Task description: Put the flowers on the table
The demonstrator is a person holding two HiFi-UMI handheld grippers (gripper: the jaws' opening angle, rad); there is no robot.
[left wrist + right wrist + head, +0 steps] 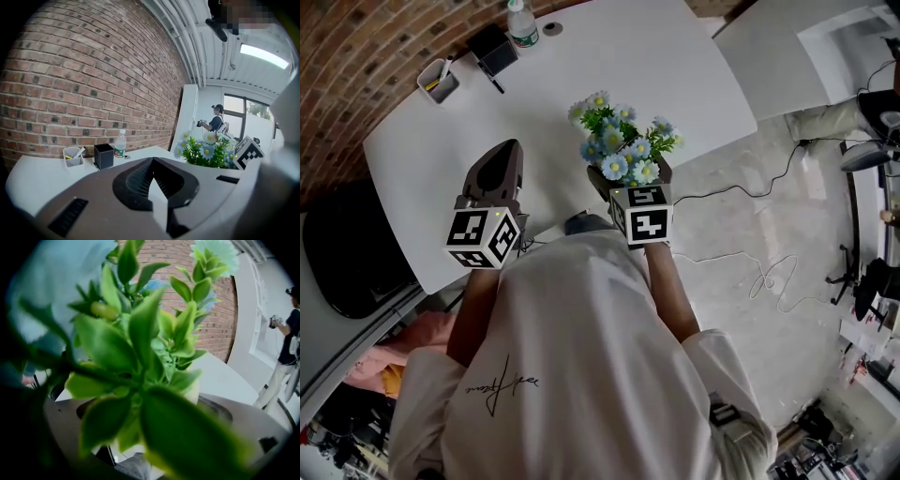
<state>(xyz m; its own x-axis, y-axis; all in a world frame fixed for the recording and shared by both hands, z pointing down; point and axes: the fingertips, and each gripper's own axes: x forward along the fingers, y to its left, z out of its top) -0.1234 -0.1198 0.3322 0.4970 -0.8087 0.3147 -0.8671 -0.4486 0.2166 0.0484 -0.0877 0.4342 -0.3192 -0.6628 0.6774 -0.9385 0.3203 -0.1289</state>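
Note:
A bunch of blue and white flowers with green leaves stands in a brown pot, and my right gripper is shut on that pot. It hangs over the near right edge of the white table. Whether the pot touches the tabletop cannot be told. In the right gripper view the leaves fill the picture and hide the jaws. My left gripper hovers over the table's near edge, to the left of the flowers. Its jaws are shut on nothing.
At the table's far left stand a water bottle, a black box and a clear pen cup. A brick wall runs behind them. Cables lie on the floor at right. A person stands far off.

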